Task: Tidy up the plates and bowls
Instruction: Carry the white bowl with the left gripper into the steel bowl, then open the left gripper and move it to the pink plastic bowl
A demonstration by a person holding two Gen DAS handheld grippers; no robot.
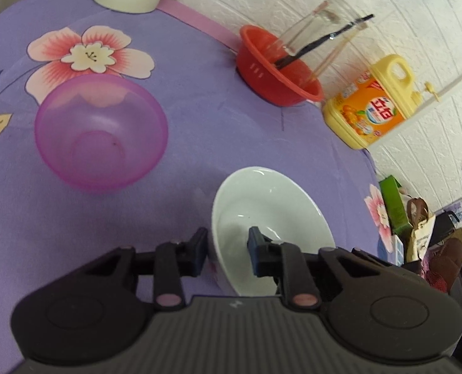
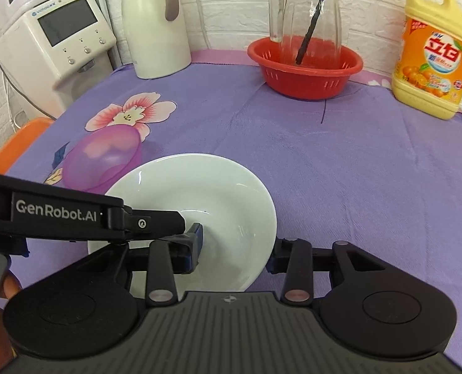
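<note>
Straddling white bowl (image 1: 271, 218) rim: left tool (image 1: 227, 254), right tool (image 2: 235, 251), both apart, unclamped. Next: clamp, nest with purple bowl (image 1: 101, 134).

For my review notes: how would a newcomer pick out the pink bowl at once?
Start from the purple flowered tablecloth and find its big pink blossom on the left. Touching that blossom's near edge sits the pink bowl, beside the white bowl. It alone is see-through, and no gripper is on it.
</note>
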